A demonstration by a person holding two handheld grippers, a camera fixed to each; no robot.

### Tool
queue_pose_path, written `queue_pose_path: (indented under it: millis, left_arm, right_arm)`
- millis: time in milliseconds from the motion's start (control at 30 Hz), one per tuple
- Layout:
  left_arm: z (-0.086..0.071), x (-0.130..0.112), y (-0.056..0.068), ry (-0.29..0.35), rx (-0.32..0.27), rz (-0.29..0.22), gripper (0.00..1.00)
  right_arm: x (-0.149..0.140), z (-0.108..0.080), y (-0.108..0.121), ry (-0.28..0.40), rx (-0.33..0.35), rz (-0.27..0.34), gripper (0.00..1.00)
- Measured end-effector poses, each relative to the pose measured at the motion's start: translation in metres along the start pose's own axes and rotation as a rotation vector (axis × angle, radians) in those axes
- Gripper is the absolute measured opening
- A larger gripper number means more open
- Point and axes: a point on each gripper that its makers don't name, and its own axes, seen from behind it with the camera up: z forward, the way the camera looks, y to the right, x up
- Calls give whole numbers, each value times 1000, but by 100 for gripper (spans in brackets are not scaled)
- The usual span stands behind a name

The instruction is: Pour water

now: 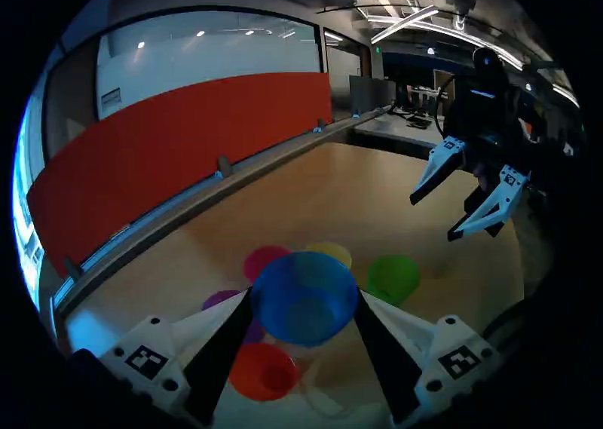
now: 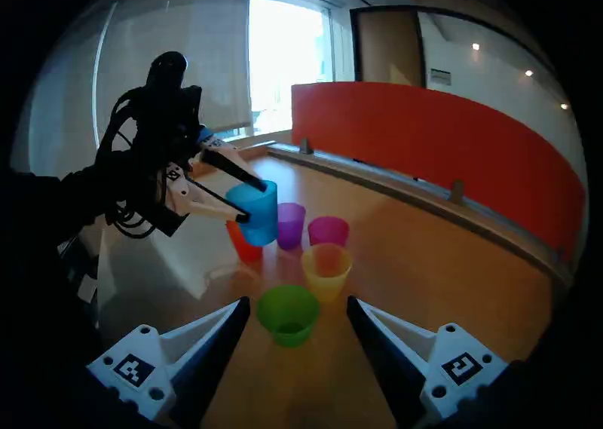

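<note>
My left gripper [image 1: 304, 293] is shut on a blue cup [image 1: 304, 312], held in the air over a cluster of cups; I look into its open mouth. In the right gripper view the blue cup [image 2: 256, 212] hangs just above the orange cup [image 2: 243, 249], with the left gripper [image 2: 252, 200] clamped on its sides. The right gripper [image 2: 298, 301] is open, and a green cup [image 2: 289, 316] stands on the table between its fingers, untouched. In the left gripper view the right gripper [image 1: 433, 219] hovers open above the table. I cannot tell whether the cups hold water.
On the wooden table [image 2: 422, 278] stand a yellow cup [image 2: 325, 271], a magenta cup [image 2: 328, 231] and a purple cup [image 2: 290, 224]. A white sheet [image 2: 185, 259] lies under the orange cup. An orange partition [image 2: 430, 139] runs along the table's far edge.
</note>
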Motion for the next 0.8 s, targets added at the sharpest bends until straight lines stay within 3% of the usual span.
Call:
queue_pose_path:
  millis: [300, 800]
  left_arm:
    - [-26, 32, -4, 104, 22, 0, 89]
    - [-52, 58, -9, 241, 34, -49, 89]
  right_arm:
    - [10, -2, -6, 22, 2, -4, 99]
    - [13, 0, -9, 39, -4, -6, 100]
